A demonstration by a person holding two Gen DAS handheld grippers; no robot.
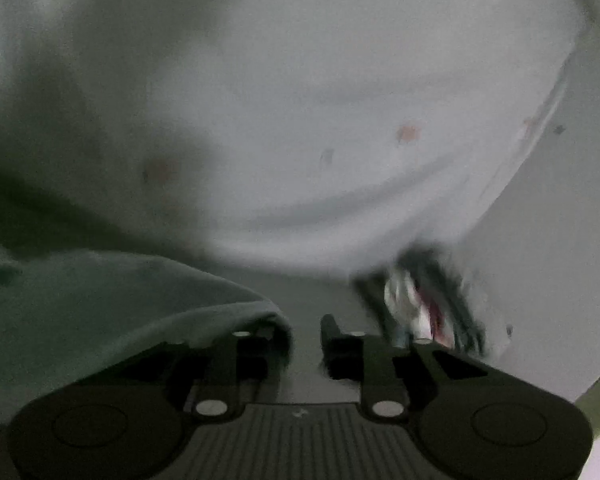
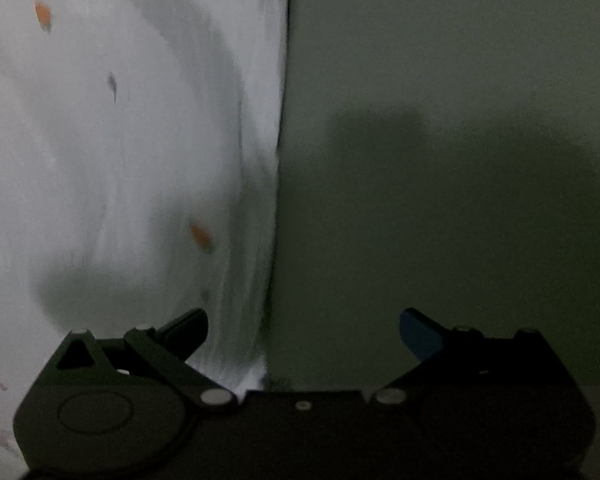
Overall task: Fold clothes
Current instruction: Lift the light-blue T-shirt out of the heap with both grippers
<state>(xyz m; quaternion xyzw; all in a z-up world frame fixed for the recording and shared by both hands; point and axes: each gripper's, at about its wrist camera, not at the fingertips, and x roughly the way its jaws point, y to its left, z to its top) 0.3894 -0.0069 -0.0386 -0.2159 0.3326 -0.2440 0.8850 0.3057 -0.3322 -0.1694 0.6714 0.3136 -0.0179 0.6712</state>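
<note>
Honestly the risk here is a sloppy fold. The white dotted garment [image 1: 340, 100] lies spread just ahead of both grippers, its edge running between the right gripper [image 2: 304, 332] fingers, which gape wide, gripping nothing. The left gripper [image 1: 306, 340] is slightly parted with grey-green cloth [image 1: 120, 300] draped over one finger, so it could snag and drag.
</note>
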